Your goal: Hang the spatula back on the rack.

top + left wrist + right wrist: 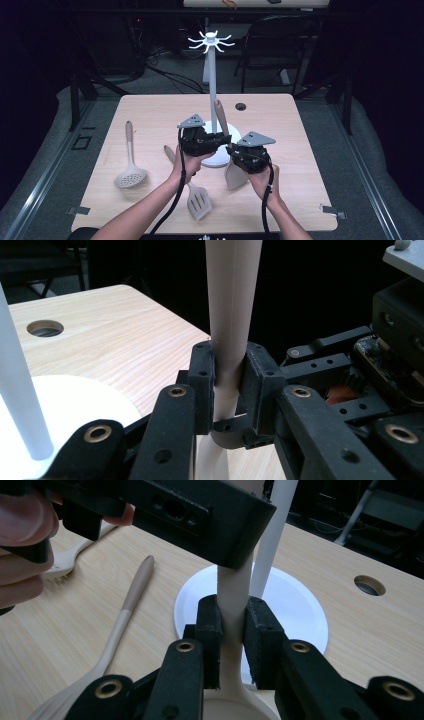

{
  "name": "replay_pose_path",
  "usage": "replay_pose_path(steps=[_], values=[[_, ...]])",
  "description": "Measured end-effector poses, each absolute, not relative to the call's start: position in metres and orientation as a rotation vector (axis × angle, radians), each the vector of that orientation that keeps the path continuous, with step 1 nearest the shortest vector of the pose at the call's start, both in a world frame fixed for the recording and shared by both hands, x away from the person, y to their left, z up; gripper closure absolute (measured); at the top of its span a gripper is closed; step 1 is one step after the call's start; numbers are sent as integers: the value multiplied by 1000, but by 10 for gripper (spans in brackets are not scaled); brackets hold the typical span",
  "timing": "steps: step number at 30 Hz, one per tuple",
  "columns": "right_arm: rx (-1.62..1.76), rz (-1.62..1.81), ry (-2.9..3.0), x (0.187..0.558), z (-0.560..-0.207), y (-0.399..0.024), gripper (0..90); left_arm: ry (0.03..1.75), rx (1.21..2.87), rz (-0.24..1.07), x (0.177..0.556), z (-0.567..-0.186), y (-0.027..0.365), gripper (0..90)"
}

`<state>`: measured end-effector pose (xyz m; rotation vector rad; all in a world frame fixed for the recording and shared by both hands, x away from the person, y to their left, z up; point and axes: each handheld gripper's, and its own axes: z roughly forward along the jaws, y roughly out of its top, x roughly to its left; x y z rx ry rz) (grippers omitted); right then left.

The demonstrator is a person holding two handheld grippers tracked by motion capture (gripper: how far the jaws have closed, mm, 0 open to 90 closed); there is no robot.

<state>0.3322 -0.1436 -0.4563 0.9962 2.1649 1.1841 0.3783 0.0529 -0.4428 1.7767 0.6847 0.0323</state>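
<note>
skimmer (pixel 130 170) flat at left of worktop (pixel 300 150) | slotted turner (pixel 196 197) flat near front edge | left gripper (pixel 216 141) fingers (pixel 202 385) clamped on spatula handle (pixel 231 330), above right grip | right gripper (pixel 231 150) fingers (pixel 210 630) clamped lower on same handle | spatula (pixel 235 172) tilted, lifted beside white stand (pixel 212 75)

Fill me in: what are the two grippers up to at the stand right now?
A person is holding one beige utensil upright with both grippers beside the white hook stand. The right gripper is clamped on its handle just above the blade, and the left gripper is closed on the handle higher up. The utensil is not yet on a hook. A skimmer and a slotted turner lie on the table.
</note>
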Motion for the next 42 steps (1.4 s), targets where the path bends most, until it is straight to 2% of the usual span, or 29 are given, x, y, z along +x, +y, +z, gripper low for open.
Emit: replay_pose_path(steps=[11,14,15,16,19,21,22,25,35,42], values=[[984,1226,2134,331,-457,-146,759,641,1786,56,377,-439,50,775],[989,1224,2148,330,-456,-153,666,634,1800,66,377,-438,50,775],[989,1224,2148,330,-456,-153,666,637,1802,66,378,-438,51,775],[998,1235,2159,330,-456,-158,596,636,1800,66,379,-438,51,775],[1000,1226,2192,329,-456,-167,500,638,1806,81,381,-434,53,775],[1007,1223,2195,330,-456,-171,481,630,1810,93,383,-431,54,775],[1024,1223,2200,330,-457,-178,417,626,1811,98,385,-428,56,775],[1044,1228,2196,332,-458,-185,383,622,1814,110,386,-425,57,775],[1145,1198,2167,341,-463,-201,154,598,1829,132,398,-407,58,775],[1176,1170,2172,345,-465,-206,45,577,1820,144,405,-393,56,775]])
